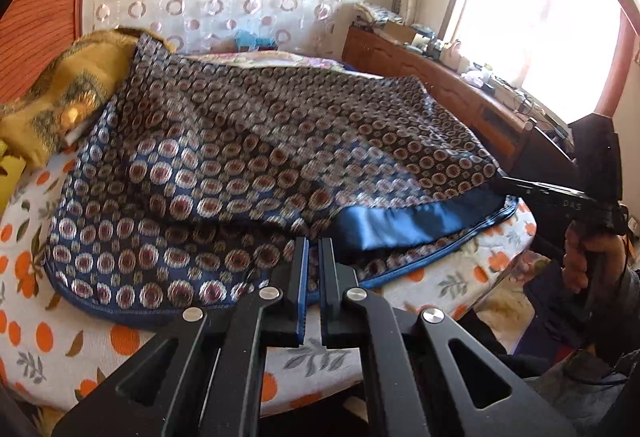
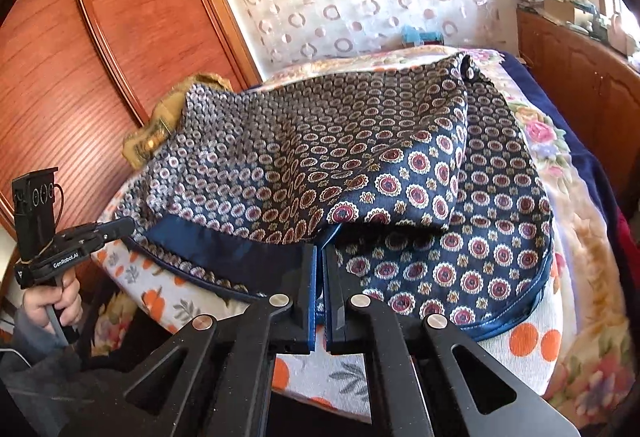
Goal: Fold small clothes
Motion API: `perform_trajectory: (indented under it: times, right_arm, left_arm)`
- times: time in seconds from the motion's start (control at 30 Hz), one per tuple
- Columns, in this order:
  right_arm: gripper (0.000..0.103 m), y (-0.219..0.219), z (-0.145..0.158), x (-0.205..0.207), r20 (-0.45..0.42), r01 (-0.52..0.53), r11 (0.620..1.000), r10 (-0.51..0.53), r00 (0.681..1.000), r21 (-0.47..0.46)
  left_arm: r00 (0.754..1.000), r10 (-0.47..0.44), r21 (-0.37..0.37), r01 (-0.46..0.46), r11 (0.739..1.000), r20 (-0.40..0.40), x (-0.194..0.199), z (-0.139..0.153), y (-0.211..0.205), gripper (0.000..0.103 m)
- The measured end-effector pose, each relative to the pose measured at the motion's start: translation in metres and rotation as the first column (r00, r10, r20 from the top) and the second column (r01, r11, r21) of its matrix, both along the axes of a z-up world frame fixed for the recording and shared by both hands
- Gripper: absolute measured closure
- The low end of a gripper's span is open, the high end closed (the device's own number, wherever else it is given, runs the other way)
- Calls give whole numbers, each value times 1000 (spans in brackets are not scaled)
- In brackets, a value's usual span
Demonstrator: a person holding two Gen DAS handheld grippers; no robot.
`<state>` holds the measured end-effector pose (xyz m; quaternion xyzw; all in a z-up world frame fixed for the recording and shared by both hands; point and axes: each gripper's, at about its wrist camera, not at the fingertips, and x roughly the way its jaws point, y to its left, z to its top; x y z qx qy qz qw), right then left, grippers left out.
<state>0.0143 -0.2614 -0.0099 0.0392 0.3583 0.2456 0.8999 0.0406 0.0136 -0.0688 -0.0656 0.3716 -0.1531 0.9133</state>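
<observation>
A navy garment [image 1: 248, 157] with round medallion print and blue edging lies on the bed, its upper layer lifted over the lower one. My left gripper [image 1: 314, 243] is shut on the garment's near edge. My right gripper [image 2: 320, 249] is shut on the plain blue hem band [image 2: 224, 249] of the lifted layer. The right gripper also shows in the left wrist view [image 1: 508, 183], pinching that band [image 1: 400, 221] at the right. The left gripper shows in the right wrist view [image 2: 126, 225] at the garment's left corner.
The bed has a white sheet with orange fruit print [image 1: 60, 337]. A yellow patterned cloth [image 1: 68, 93] lies at the back left. A wooden wardrobe [image 2: 80, 57] stands left, a cluttered wooden cabinet [image 1: 440, 77] under the window right. A floral blanket [image 2: 560, 165] covers the bed's right side.
</observation>
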Motion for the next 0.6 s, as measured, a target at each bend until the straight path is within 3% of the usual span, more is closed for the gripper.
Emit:
perform_trajectory:
  times: [0.27, 0.3, 0.33, 0.37, 0.47, 0.53, 0.6]
  right_arm:
    - [61, -25, 23, 11, 82, 115, 993, -112, 990, -26]
    - [60, -29, 22, 15, 97, 137, 990, -132, 986, -45]
    - [60, -32, 20, 21, 98, 159, 985, -152, 983, -60]
    - [60, -35, 14, 29, 82, 174, 982, -168, 982, -68]
    - [60, -39, -4, 50, 16, 194, 978, -193, 981, -71]
    - [60, -40, -13, 59, -22, 197, 979, -198, 980, -51]
    - [59, -40, -14, 61, -13, 200, 980, -200, 980, -26]
  left_arm:
    - [999, 50, -1, -50, 999, -2, 2, -7, 12, 97]
    - [999, 51, -2, -51, 999, -3, 3, -7, 13, 97]
    - [999, 53, 4, -53, 999, -7, 4, -8, 14, 86]
    - [999, 51, 6, -51, 999, -9, 5, -9, 16, 64]
    - [999, 42, 3, -42, 999, -12, 6, -11, 18, 39]
    - [998, 55, 15, -55, 998, -17, 6, -13, 19, 31]
    - [997, 74, 21, -74, 997, -18, 6, -15, 23, 30]
